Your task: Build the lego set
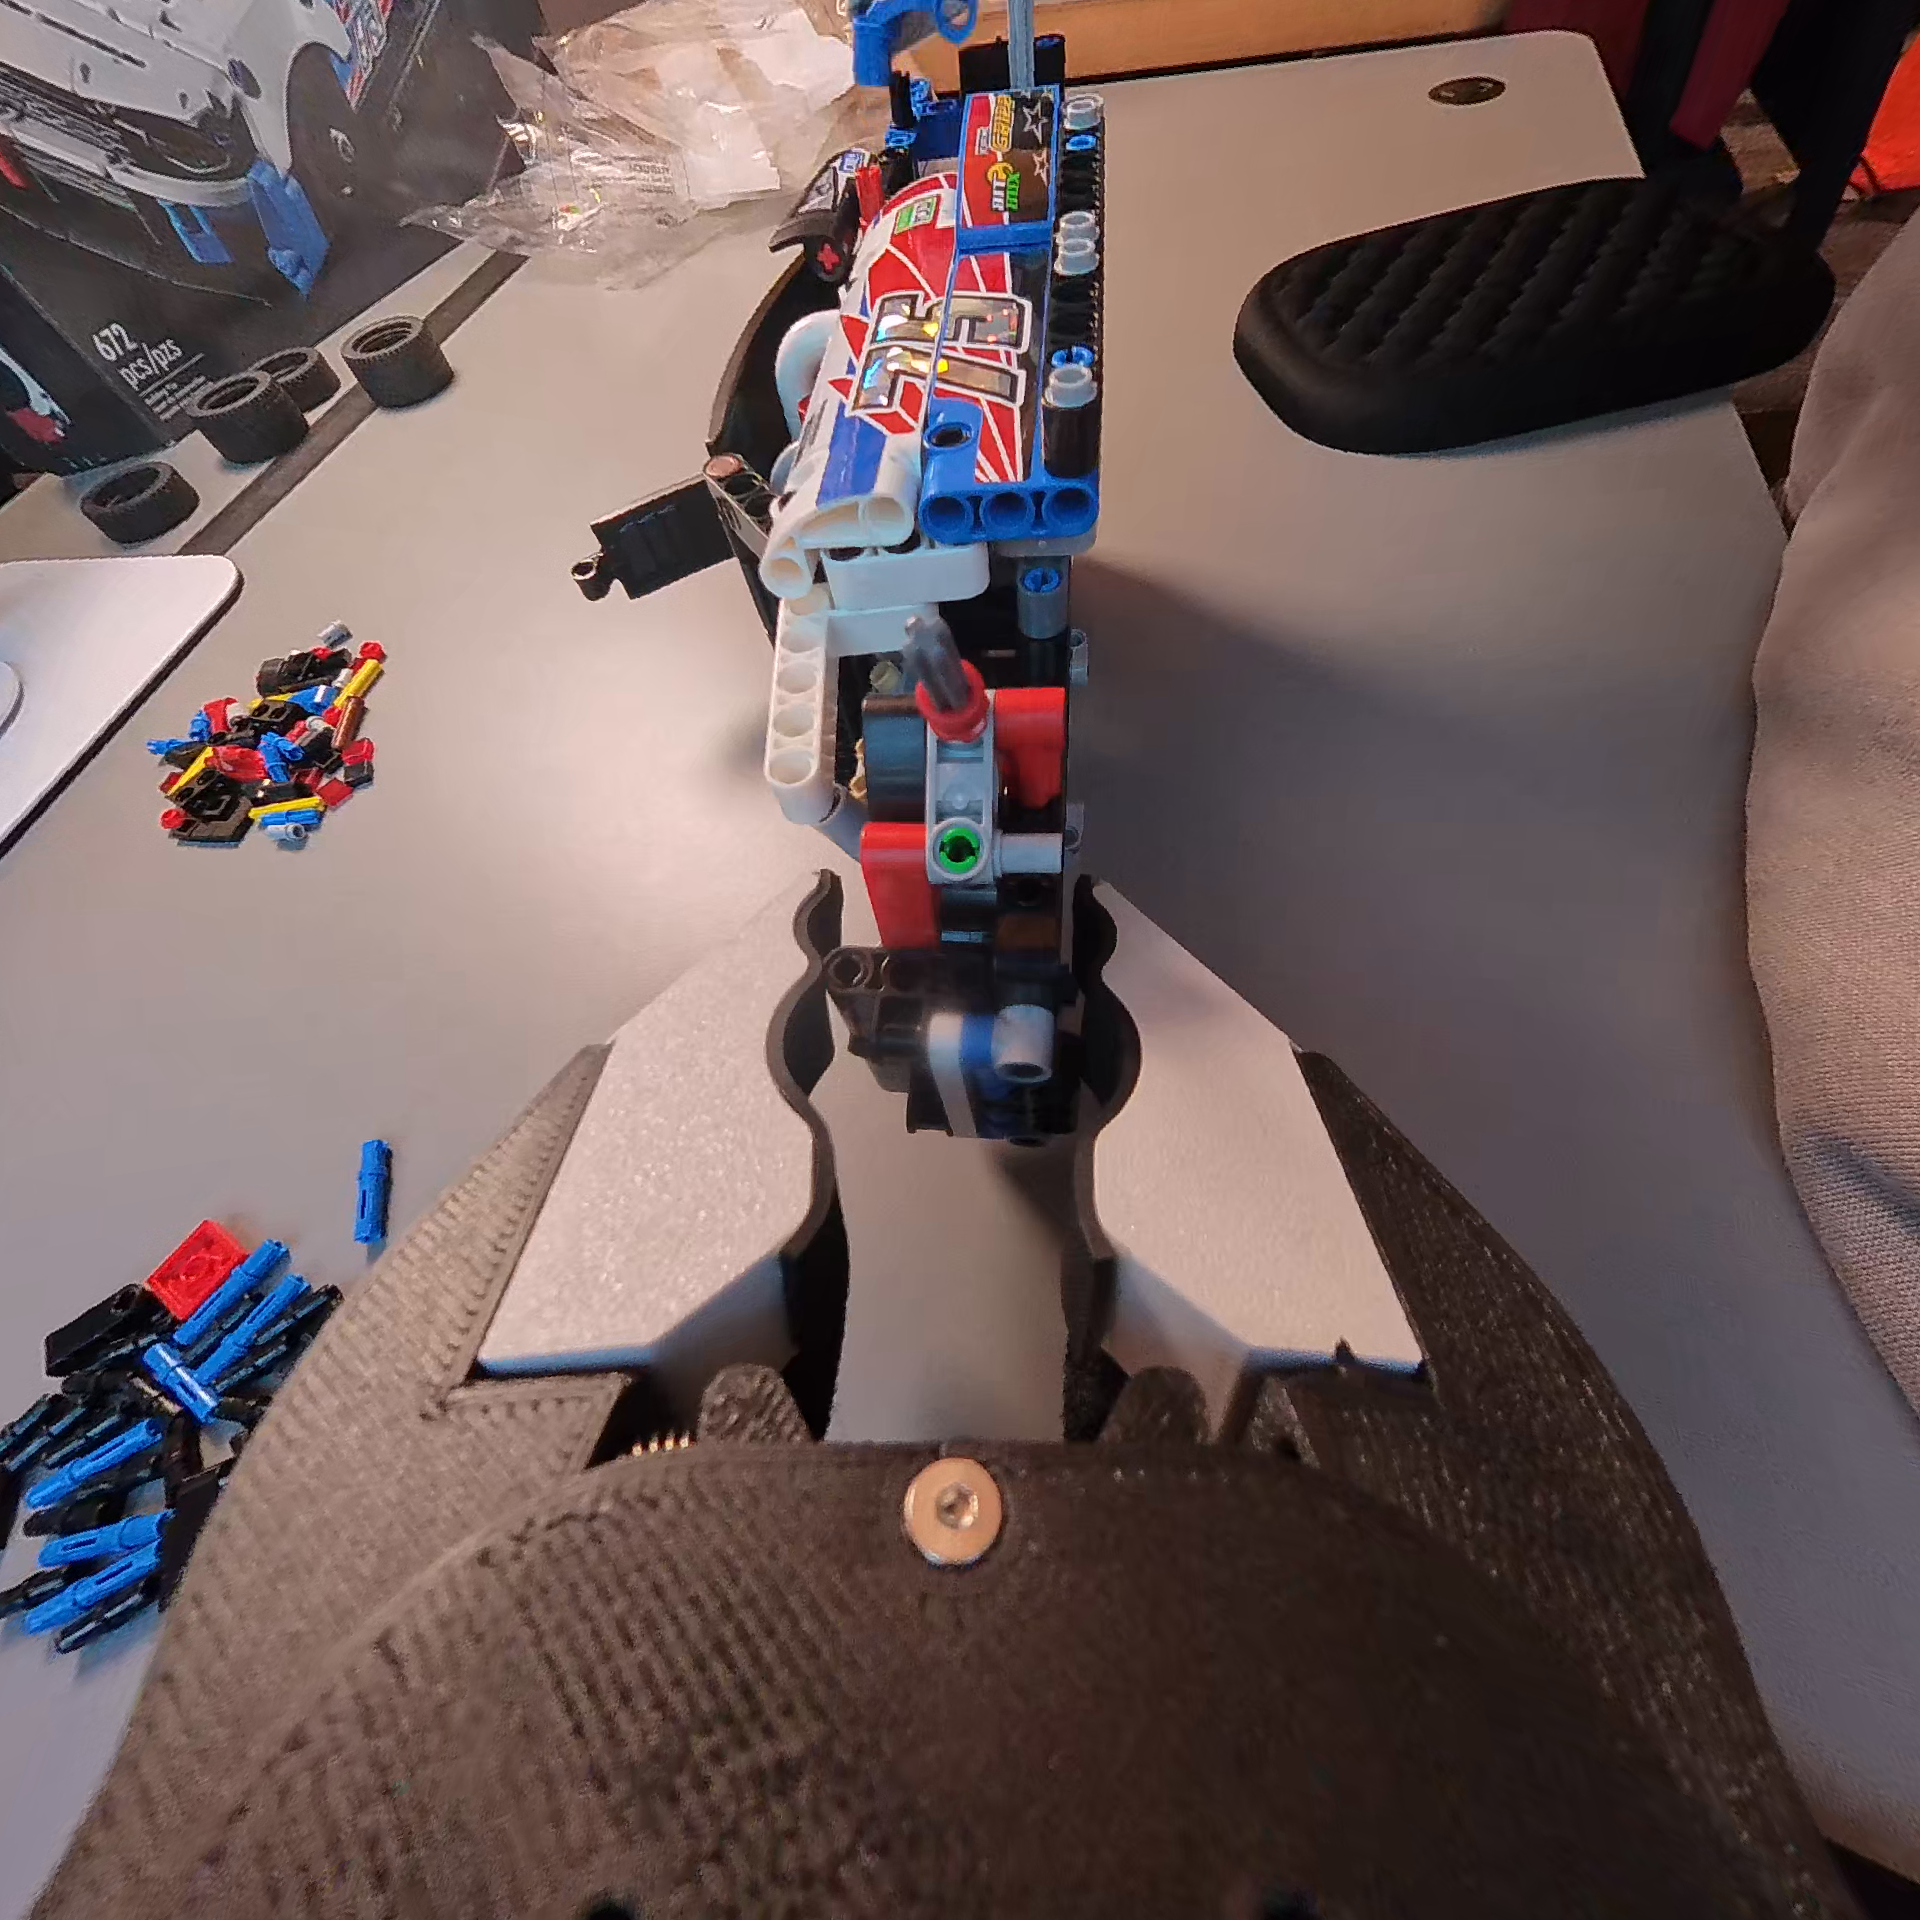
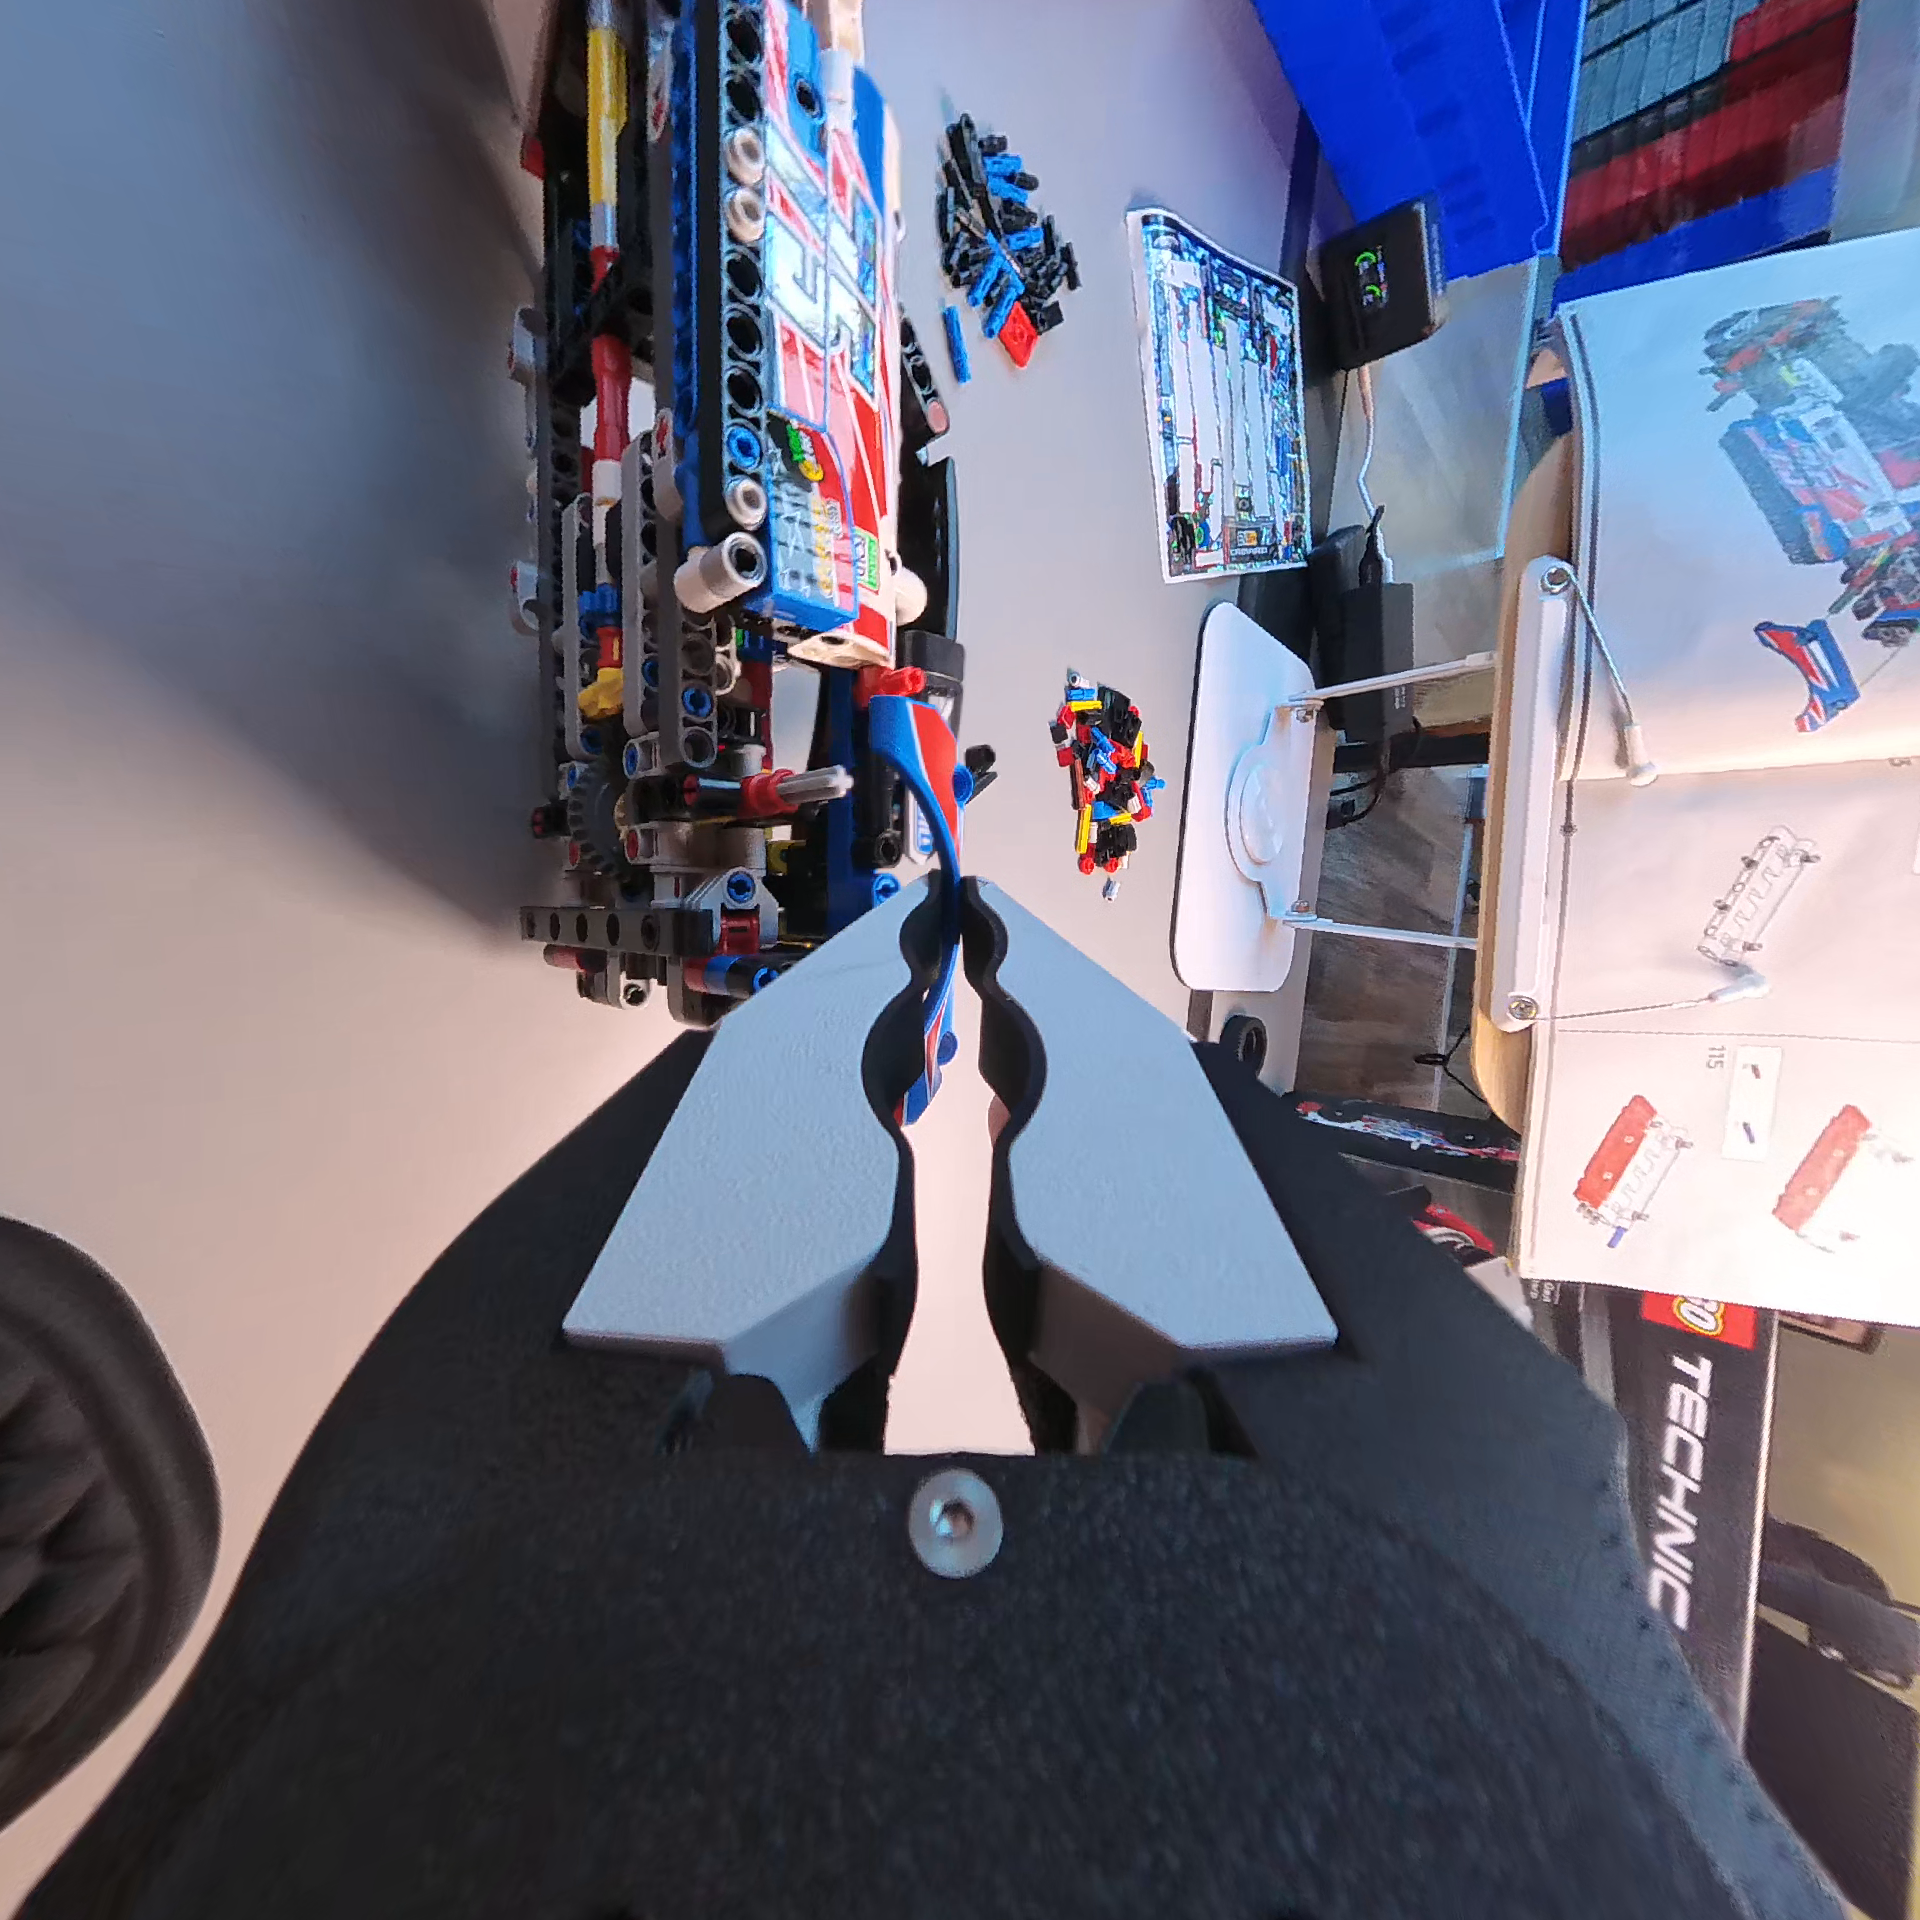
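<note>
The half-built lego car (image 1: 966, 343), blue, white and red with stickers, lies on its side on the grey table (image 1: 520, 935). My left gripper (image 1: 956, 914) is shut on the car's near black and blue end, one finger on each side. The car also shows in the right wrist view (image 2: 727, 416), at the upper left. My right gripper (image 2: 948, 894) is shut on a curved blue, red and white panel (image 2: 920, 748). The panel's far end touches the car's near end beside a red and grey axle (image 2: 800, 784).
A pile of blue and black pins (image 1: 135, 1434), a loose blue pin (image 1: 371, 1192) and a mixed pile of small parts (image 1: 270, 738) lie left of the car. Behind are tyres (image 1: 312, 384), the set's box (image 1: 156, 187) and plastic bags (image 1: 644, 135). An open instruction booklet (image 2: 1745, 727) and a sticker sheet (image 2: 1226, 395) sit beyond. Tip to tip, the grippers are about 15 cm apart. The loose blue pin (image 1: 371, 1192) lies around 15 cm away from my left fingertips. Look for it in the right wrist view (image 2: 956, 342) too.
</note>
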`<action>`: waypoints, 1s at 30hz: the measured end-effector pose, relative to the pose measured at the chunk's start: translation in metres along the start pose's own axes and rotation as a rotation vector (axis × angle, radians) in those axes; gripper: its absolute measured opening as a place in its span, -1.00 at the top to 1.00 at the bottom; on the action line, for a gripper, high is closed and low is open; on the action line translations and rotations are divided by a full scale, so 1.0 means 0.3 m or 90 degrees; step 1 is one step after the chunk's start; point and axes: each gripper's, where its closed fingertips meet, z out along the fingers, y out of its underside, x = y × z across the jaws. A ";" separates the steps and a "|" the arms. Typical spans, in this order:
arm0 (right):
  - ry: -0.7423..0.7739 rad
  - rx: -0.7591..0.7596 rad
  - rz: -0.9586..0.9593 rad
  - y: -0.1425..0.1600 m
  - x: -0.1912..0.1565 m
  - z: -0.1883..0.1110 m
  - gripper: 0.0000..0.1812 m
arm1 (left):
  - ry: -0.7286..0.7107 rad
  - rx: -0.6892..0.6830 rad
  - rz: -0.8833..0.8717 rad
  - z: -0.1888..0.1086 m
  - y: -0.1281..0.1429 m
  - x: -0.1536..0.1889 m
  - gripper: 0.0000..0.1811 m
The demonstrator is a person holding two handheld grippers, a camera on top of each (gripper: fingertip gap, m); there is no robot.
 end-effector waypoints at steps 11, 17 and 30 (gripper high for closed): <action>-0.023 0.037 0.059 -0.034 0.013 0.042 1.00 | -0.023 -0.006 -0.018 0.007 -0.001 -0.014 0.52; -0.012 0.039 0.064 -0.030 0.028 0.057 1.00 | -0.037 -0.008 -0.027 0.013 -0.002 -0.025 0.52; -0.011 0.048 0.055 -0.045 0.036 0.060 1.00 | -0.041 -0.009 -0.022 0.014 -0.001 -0.028 0.53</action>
